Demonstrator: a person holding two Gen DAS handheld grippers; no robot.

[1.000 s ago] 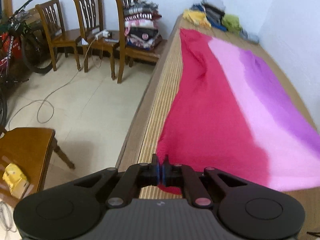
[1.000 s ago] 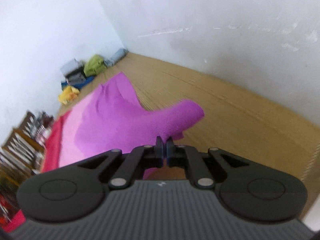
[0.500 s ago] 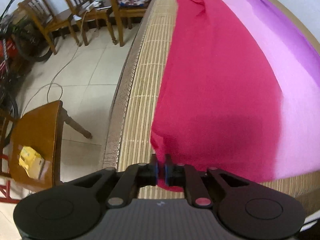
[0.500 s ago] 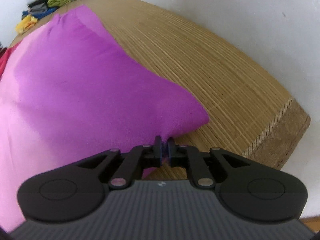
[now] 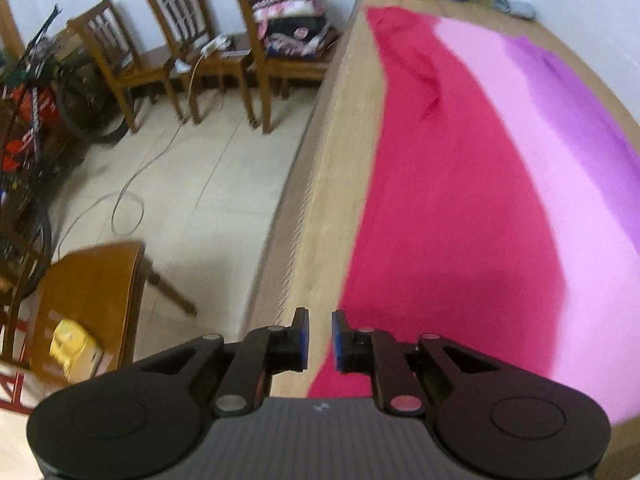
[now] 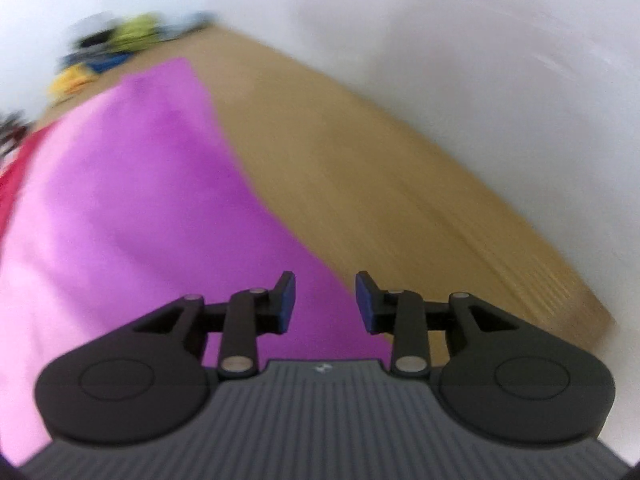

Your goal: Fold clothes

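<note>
A: White walls enclose a bed (image 5: 336,128) covered by a bamboo mat. What is hard to make out?

B: Both views are smeared by motion. In the right wrist view the pile of clothes (image 6: 116,36) at the far end is only coloured blobs. The near edge of the cloth (image 5: 460,184) is cut off behind both gripper bodies.

A: How does the cloth lie?

B: Flat on the mat, long axis running from near to far along the bed. Its bands run the same way: red on the left, pale pink in the middle, purple on the right. A crease shows in the far red part.

A: State of the jaws?

B: Left gripper (image 5: 319,338): jaws slightly apart, nothing clamped; the gap sits over bare mat just left of the red corner. Right gripper (image 6: 325,302): jaws opening, well apart, with the purple corner seen through the gap but not pressed.

A: Edges and free room?

B: Bare mat borders the cloth on both sides, wider on the right up to the wall. Left of the bed are tiled floor, a loose cable (image 5: 128,204), three chairs (image 5: 168,56) and a small table (image 5: 92,284).
</note>
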